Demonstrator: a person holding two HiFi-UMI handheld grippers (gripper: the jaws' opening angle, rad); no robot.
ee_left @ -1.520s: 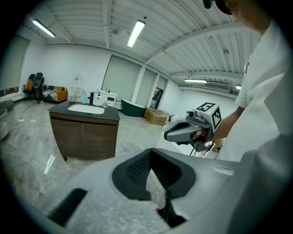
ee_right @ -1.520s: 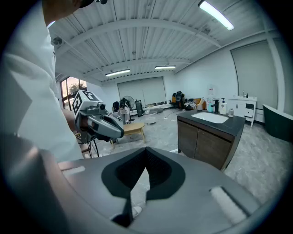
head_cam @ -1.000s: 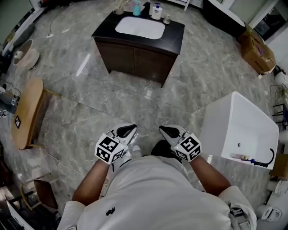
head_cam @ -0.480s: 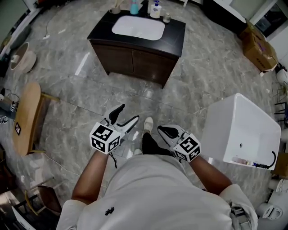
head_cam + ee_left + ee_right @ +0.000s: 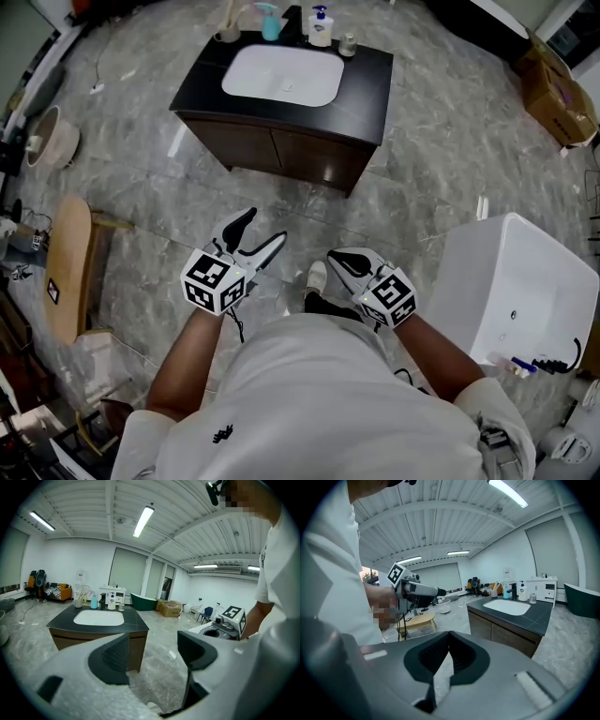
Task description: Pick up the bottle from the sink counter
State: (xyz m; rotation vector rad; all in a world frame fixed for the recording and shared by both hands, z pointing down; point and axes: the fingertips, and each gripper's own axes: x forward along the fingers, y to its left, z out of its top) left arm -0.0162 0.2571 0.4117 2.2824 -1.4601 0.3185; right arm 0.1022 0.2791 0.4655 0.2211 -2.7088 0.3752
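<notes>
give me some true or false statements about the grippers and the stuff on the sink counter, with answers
1. The left gripper has its jaws apart with nothing between them. True.
2. The right gripper is shut on the white pump bottle. False: its jaws are together and empty, and the bottle stands on the sink counter.
3. The white pump bottle stands at the back of the counter, behind the basin. True.
4. The white tub is on the person's left. False: it is on the person's right.
5. Both grippers are over the floor, short of the counter. True.
</notes>
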